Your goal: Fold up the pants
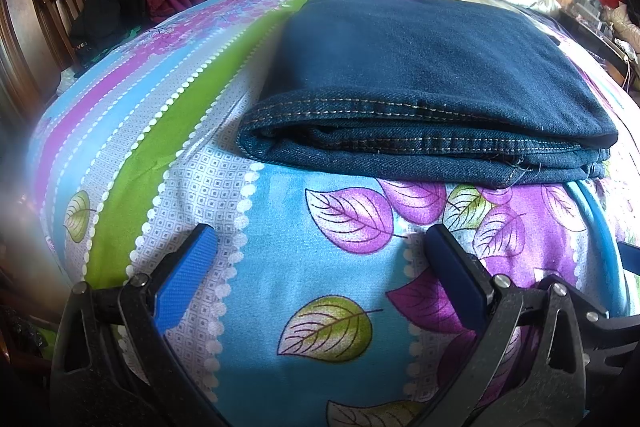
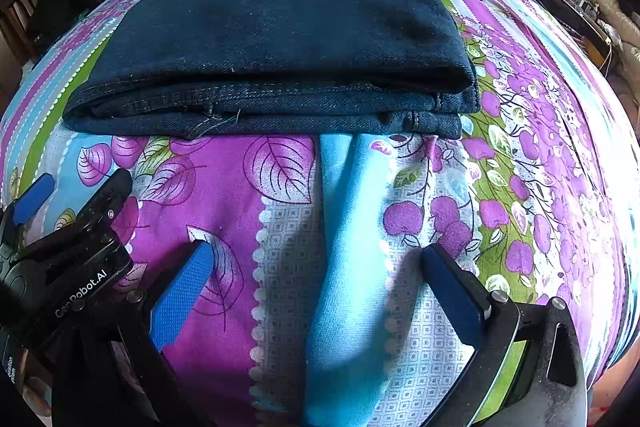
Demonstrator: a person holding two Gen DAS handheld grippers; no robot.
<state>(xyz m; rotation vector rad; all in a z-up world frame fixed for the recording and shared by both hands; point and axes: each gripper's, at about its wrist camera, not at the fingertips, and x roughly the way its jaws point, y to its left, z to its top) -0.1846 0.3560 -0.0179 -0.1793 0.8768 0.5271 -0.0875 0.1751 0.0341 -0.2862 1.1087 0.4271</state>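
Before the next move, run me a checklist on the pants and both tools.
1. Pants folded into a compact stack: ok.
2. Stack edges aligned: not ok, a frayed hem corner sticks out at the near edge.
3. Left tool open and holding nothing: ok.
4. Right tool open and holding nothing: ok.
5. Both tools clear of the denim: ok, they hover short of its near edge.
6. Bedsheet flat under the stack: cannot tell; a ridge runs up to it.

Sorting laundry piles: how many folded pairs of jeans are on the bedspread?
1: the folded jeans lie on the floral bedspread, ahead of both open grippers. More may be hidden in clutter beyond.
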